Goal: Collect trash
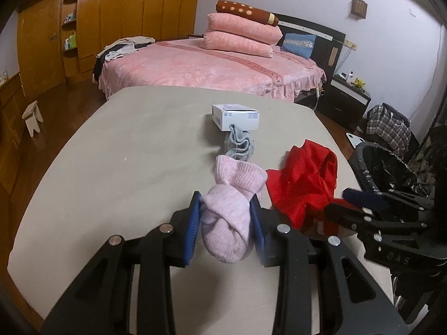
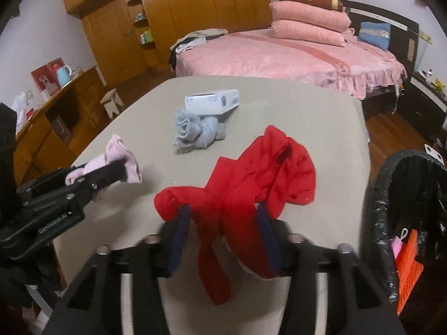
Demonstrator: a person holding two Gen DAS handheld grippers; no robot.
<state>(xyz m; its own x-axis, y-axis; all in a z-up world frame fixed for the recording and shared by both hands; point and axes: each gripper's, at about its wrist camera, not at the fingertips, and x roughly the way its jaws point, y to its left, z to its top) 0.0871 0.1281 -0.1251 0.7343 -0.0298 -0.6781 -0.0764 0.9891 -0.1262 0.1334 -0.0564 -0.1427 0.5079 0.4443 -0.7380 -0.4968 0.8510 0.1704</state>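
Since both items are soft and light, bunched fabric gives the surest hold. On the table (image 1: 111,153), the left gripper (image 1: 226,223) pinches the pink sock (image 1: 232,195); the right gripper (image 2: 223,231), narrowly parted, straddles the red cloth (image 2: 245,184) beside the bin (image 2: 382,209).

Pink bed (image 1: 212,67) (wooden wardrobe (image 1: 134,14) behind)

Left gripper (image 1: 226,209): angled down over the table (image 1: 125,150), blue pads pressed on both sides of a pink sock (image 1: 232,203), which is held.
Right gripper (image 2: 223,217): angled down at the table's near edge, to the right of the left gripper; red cloth (image 2: 251,173) lies between its nearly closed pads.
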